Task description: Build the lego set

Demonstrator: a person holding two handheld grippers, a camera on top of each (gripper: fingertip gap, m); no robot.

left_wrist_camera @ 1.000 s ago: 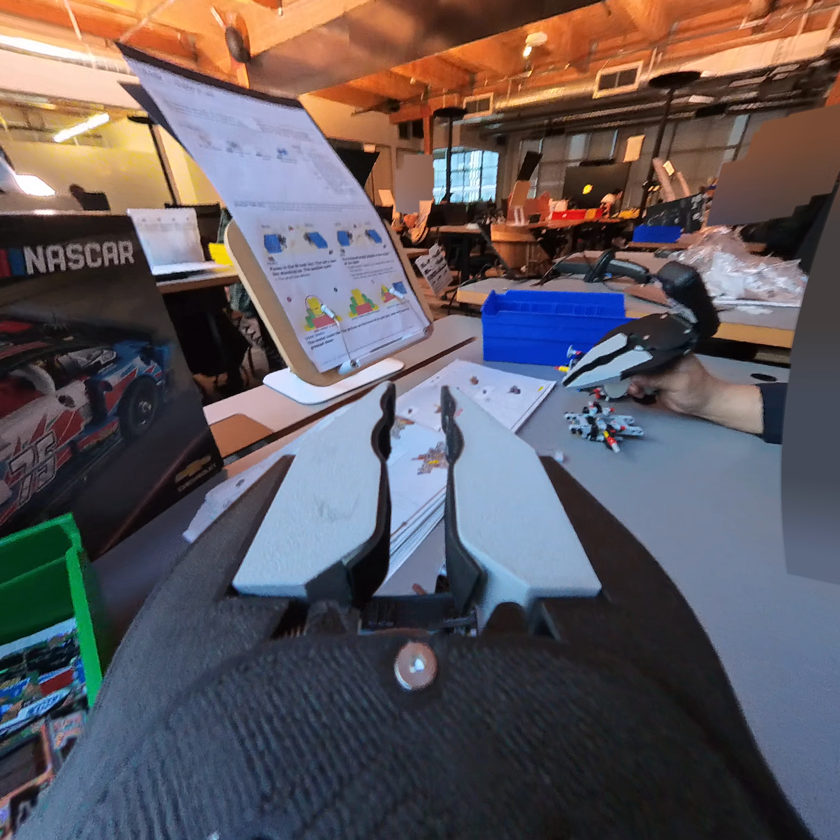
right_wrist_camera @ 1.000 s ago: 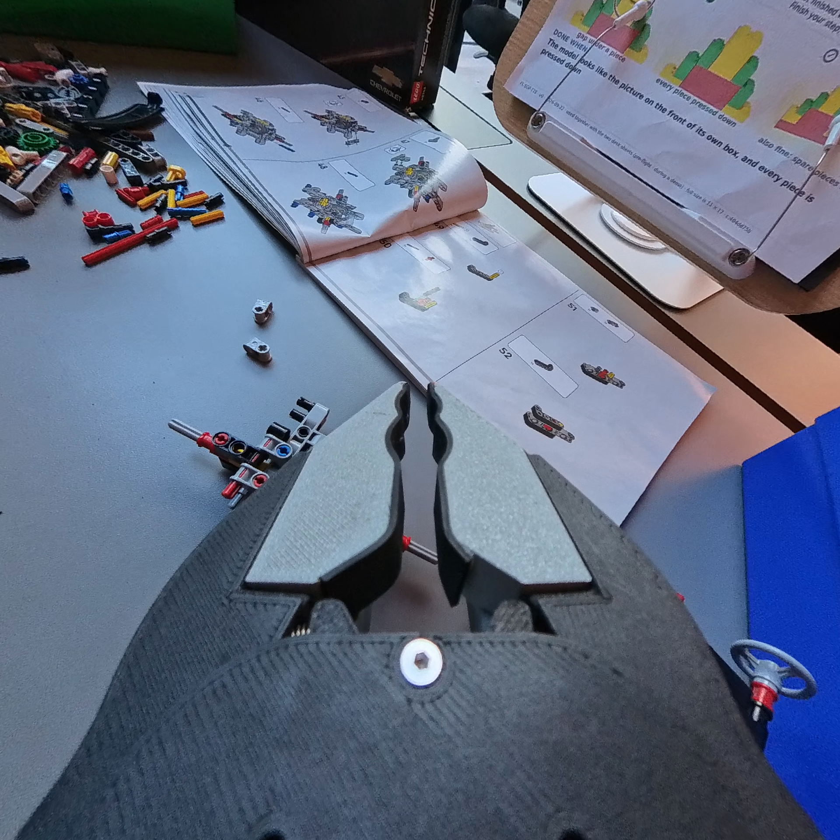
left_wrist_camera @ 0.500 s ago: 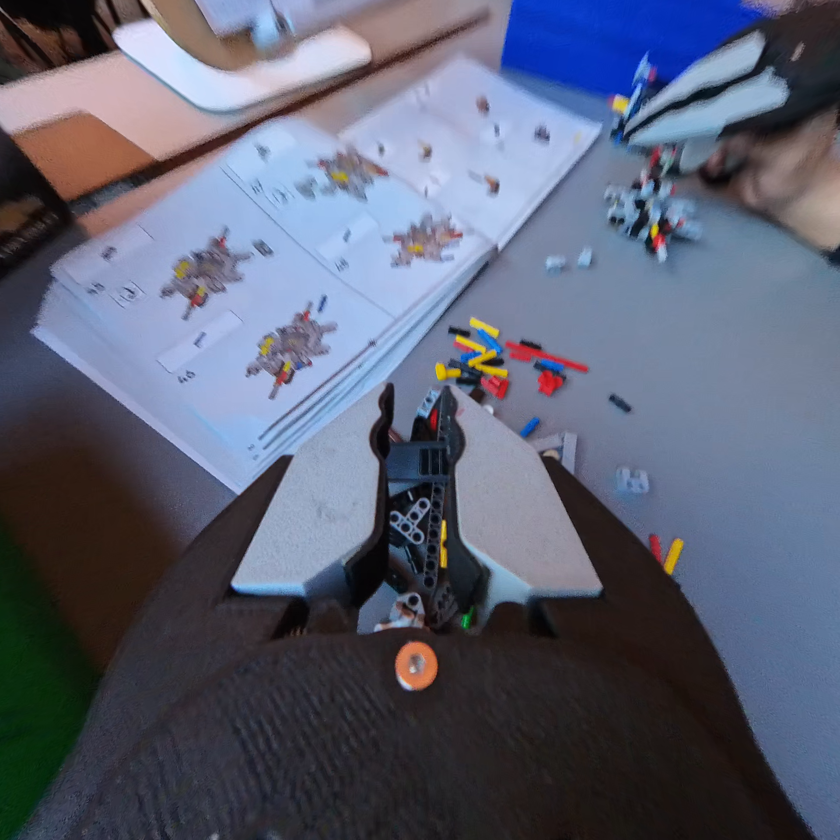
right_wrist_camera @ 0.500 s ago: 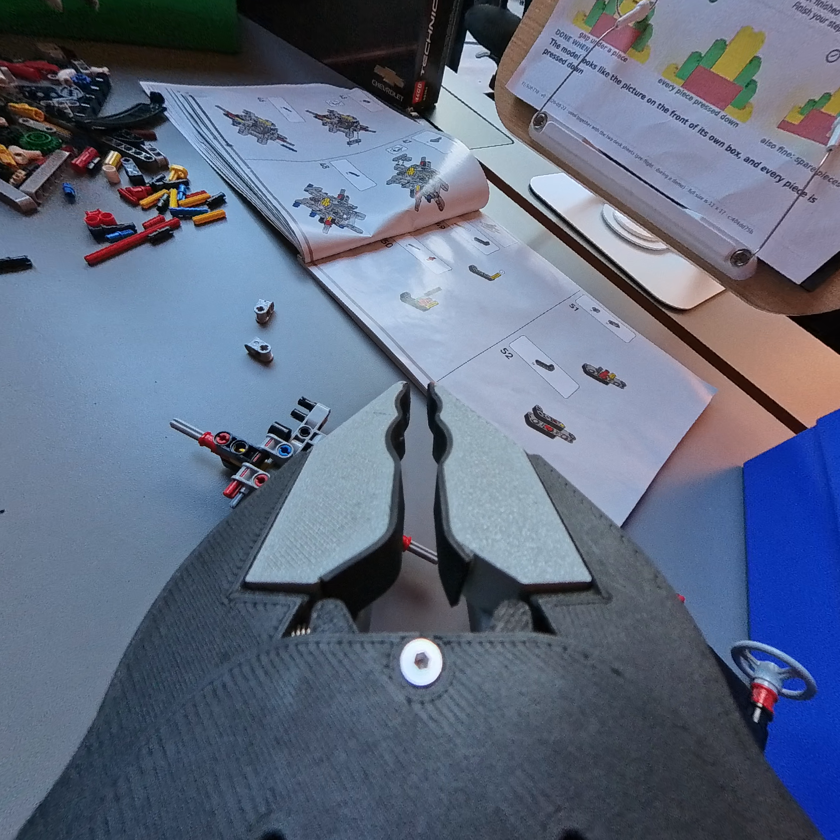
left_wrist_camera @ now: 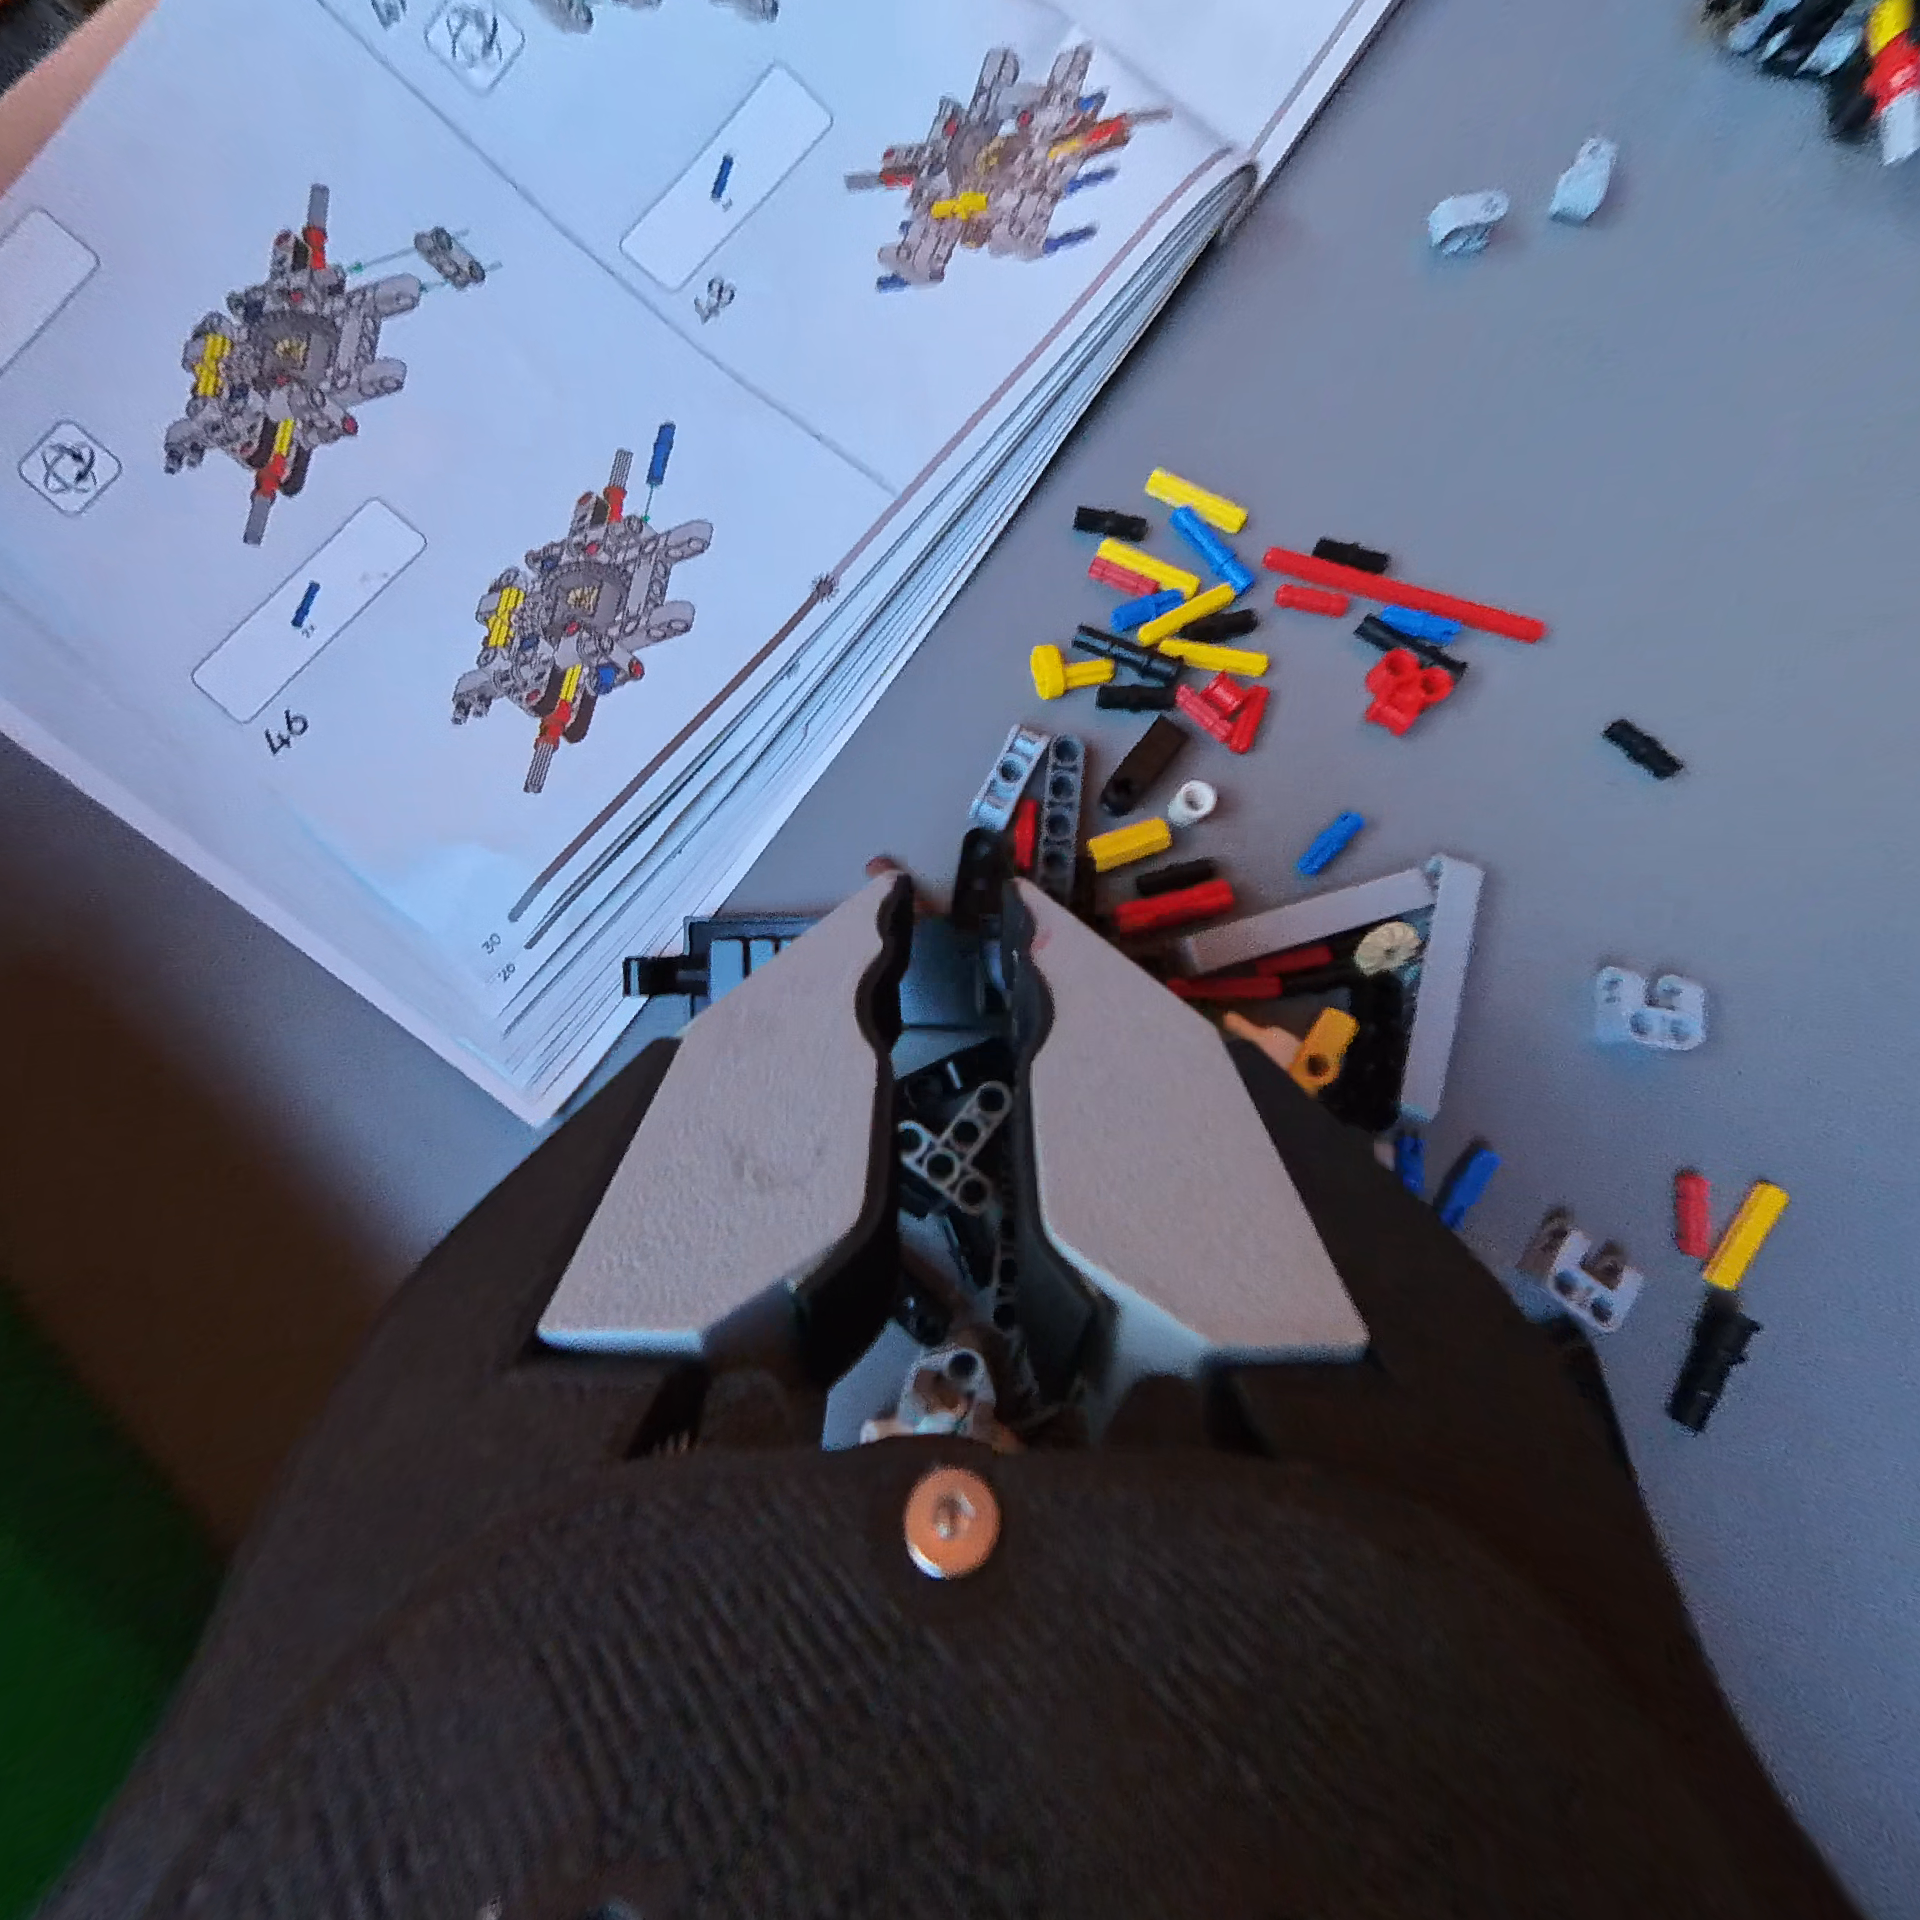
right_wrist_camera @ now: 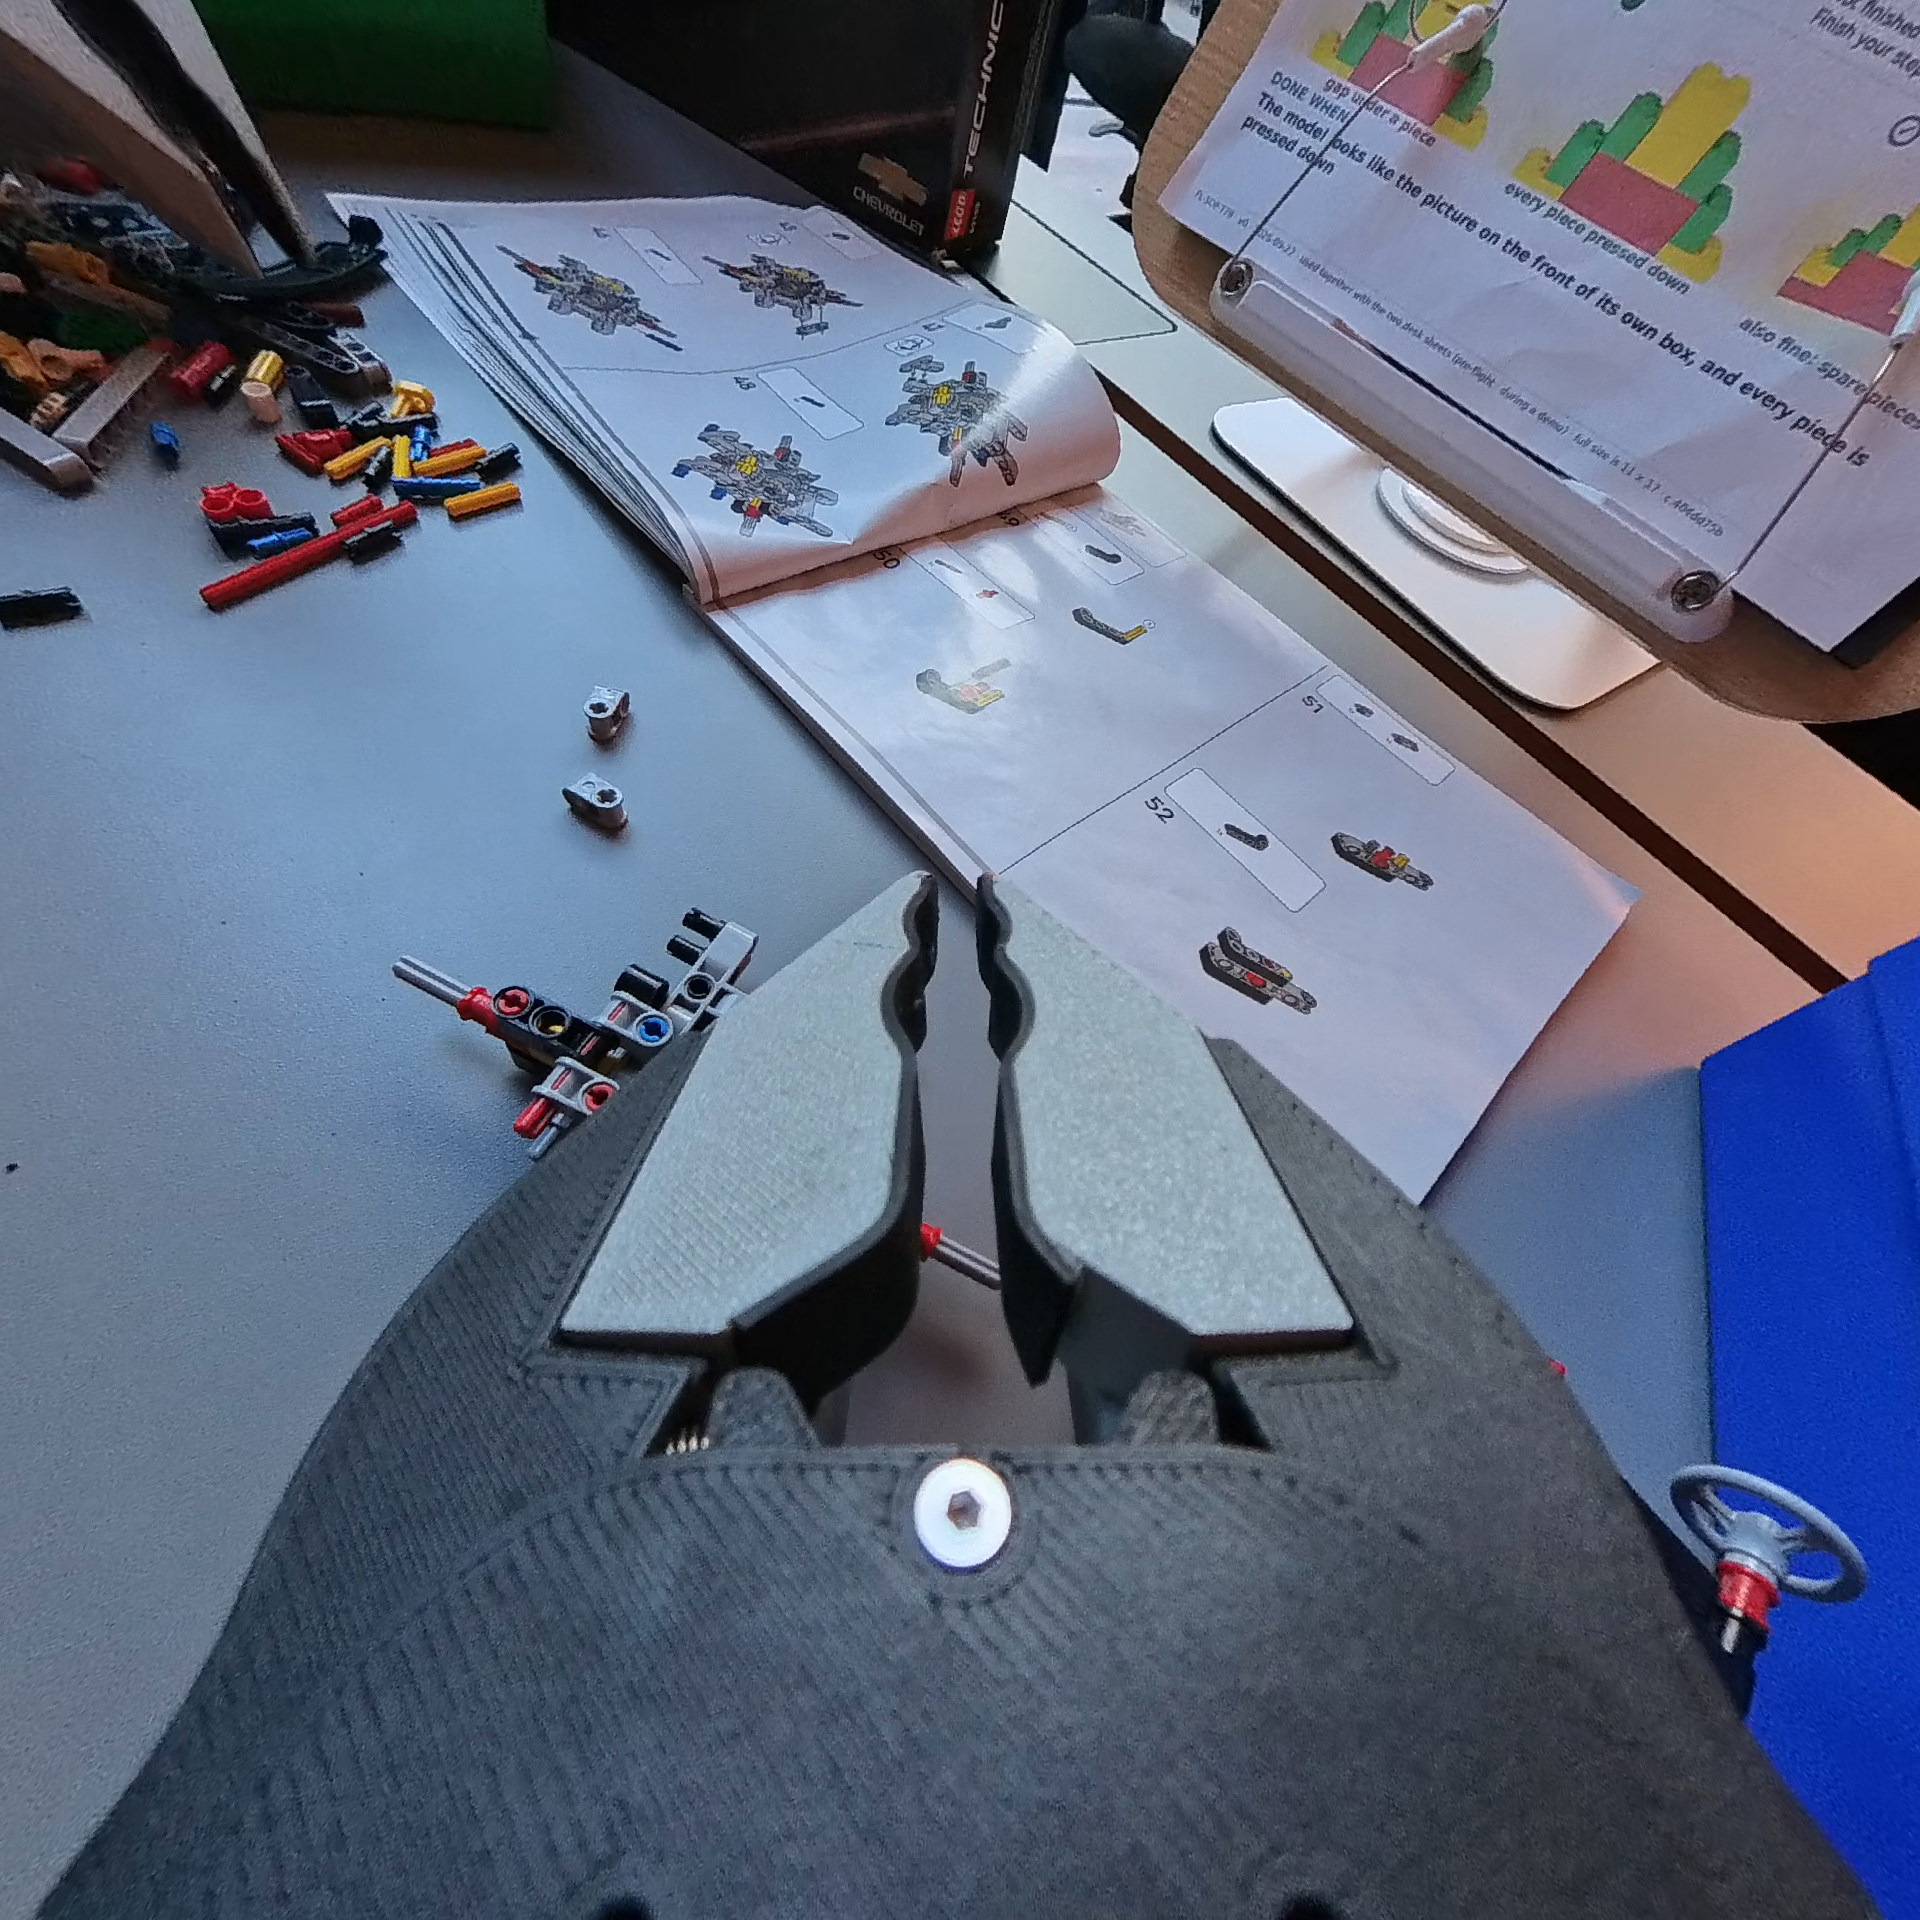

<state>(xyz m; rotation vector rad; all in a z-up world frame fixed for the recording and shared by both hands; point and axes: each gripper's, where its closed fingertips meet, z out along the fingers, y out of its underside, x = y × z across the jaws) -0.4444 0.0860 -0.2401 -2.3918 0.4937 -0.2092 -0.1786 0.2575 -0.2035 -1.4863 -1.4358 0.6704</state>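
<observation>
My left gripper (left_wrist_camera: 954, 894) hangs low over a pile of small loose building pieces (left_wrist_camera: 1195, 623), black, red, yellow, blue and grey, on the grey table. Its fingers stand a little apart. A black piece (left_wrist_camera: 980, 878) stands at the tips against the right finger, and the left pad is clear of it. More dark beams show below through the gap. My right gripper (right_wrist_camera: 956, 894) sits still with its fingers almost together and nothing between the tips. It rests over a small part-built assembly (right_wrist_camera: 603, 1018). The left gripper also shows in the right wrist view (right_wrist_camera: 135, 125), over the pile.
An open instruction booklet (left_wrist_camera: 520, 416) lies left of the pile and also shows in the right wrist view (right_wrist_camera: 831, 436). Two grey connectors (right_wrist_camera: 597, 800) lie loose. A blue bin (right_wrist_camera: 1818, 1351), a grey wheel piece (right_wrist_camera: 1766, 1538), a sheet stand (right_wrist_camera: 1558, 260) and a black box (right_wrist_camera: 883, 104) stand around. Left tips to right tips: about 35 cm. To reach the grey wheel piece (right_wrist_camera: 1766, 1538) in a straight line is about 15 cm for my right fingers, about 50 cm for my left.
My left gripper swung down from facing across the room to just above the loose pieces, and its fingers narrowed a little. The right gripper has not moved.
</observation>
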